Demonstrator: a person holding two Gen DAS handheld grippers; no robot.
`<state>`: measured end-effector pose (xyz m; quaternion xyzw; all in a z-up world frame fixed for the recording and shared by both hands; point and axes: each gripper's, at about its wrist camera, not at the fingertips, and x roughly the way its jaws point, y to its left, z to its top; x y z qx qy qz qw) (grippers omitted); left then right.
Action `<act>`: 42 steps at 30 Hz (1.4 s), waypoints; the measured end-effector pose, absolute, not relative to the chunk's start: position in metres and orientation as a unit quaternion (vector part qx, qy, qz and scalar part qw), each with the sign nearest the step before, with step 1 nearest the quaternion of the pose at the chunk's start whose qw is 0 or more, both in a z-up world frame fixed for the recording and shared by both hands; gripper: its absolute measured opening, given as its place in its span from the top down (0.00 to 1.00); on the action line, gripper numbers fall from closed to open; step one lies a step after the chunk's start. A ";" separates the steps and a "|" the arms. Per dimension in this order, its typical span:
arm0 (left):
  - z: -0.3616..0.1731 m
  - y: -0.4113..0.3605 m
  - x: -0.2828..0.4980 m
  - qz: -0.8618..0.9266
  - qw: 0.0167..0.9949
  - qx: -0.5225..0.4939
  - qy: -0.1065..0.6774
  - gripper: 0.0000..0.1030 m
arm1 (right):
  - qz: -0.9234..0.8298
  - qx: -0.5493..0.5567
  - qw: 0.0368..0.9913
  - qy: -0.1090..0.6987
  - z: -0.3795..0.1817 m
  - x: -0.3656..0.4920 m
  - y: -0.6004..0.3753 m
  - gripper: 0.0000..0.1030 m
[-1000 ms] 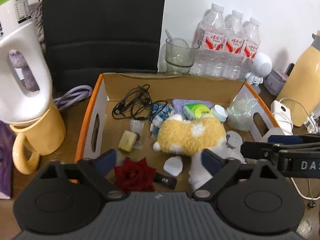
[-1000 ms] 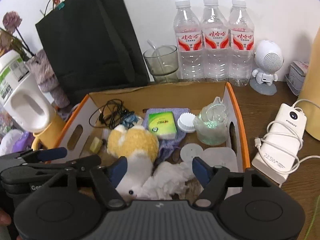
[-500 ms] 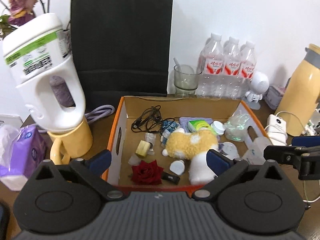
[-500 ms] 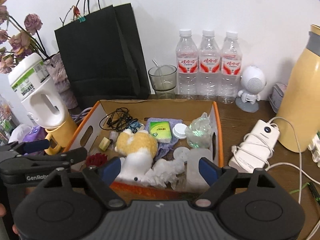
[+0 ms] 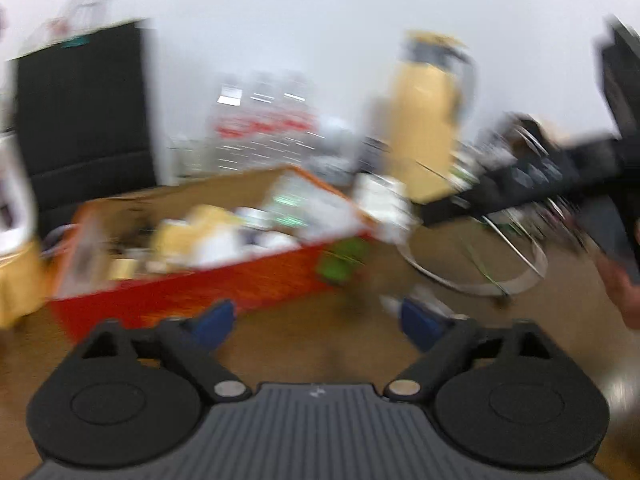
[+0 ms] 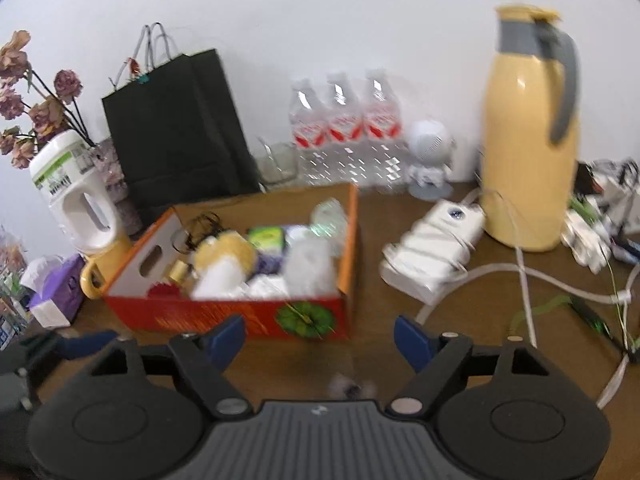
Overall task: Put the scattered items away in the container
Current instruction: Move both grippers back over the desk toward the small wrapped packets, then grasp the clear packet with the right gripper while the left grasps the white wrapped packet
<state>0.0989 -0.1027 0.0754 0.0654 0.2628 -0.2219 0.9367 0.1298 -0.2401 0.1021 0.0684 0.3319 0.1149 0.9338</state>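
Note:
The orange cardboard box point(image 6: 248, 316) stands on the wooden table and holds a yellow-and-white plush toy point(image 6: 224, 256), a green packet point(image 6: 266, 237), a black cable, a red rose point(image 6: 162, 290) and other small items. My right gripper point(image 6: 318, 338) is open and empty, pulled back in front of the box. My left gripper point(image 5: 316, 320) is open and empty, in front of the box point(image 5: 224, 280); its view is heavily blurred. The left gripper's fingers point(image 6: 76, 342) show at the lower left of the right wrist view.
A black paper bag point(image 6: 176, 128), three water bottles point(image 6: 346, 120), a glass, a white robot figure point(image 6: 430, 152) and a yellow thermos point(image 6: 528, 140) line the back. A white power bank point(image 6: 432, 252) with cables lies right of the box. A white jug on a yellow mug point(image 6: 76, 200) and tissue pack stand left.
Both grippers have pulled back and away from the box, which now looks smaller. The left wrist view has swung right and blurred. Both stay open and empty.

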 end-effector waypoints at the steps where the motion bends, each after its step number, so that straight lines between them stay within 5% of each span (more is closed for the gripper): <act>1: 0.069 -0.115 0.100 -0.243 0.929 0.074 0.268 0.26 | 0.108 0.070 0.934 0.334 0.095 0.126 -0.246 0.25; 20: 0.013 -0.188 0.163 -0.386 0.856 0.103 0.329 0.88 | 0.105 0.040 0.938 0.329 0.051 0.070 -0.298 0.29; 27: 0.024 -0.109 0.144 -0.265 0.910 0.031 0.318 0.99 | 0.161 0.006 0.930 0.331 0.034 0.094 -0.273 0.33; 38: 0.029 -0.016 0.128 -0.131 0.942 -0.012 0.310 0.97 | 0.176 0.002 0.915 0.364 0.005 0.153 -0.227 0.41; 42: 0.026 -0.026 0.143 -0.134 0.939 0.003 0.317 0.95 | 0.159 -0.011 0.924 0.346 0.003 0.155 -0.214 0.80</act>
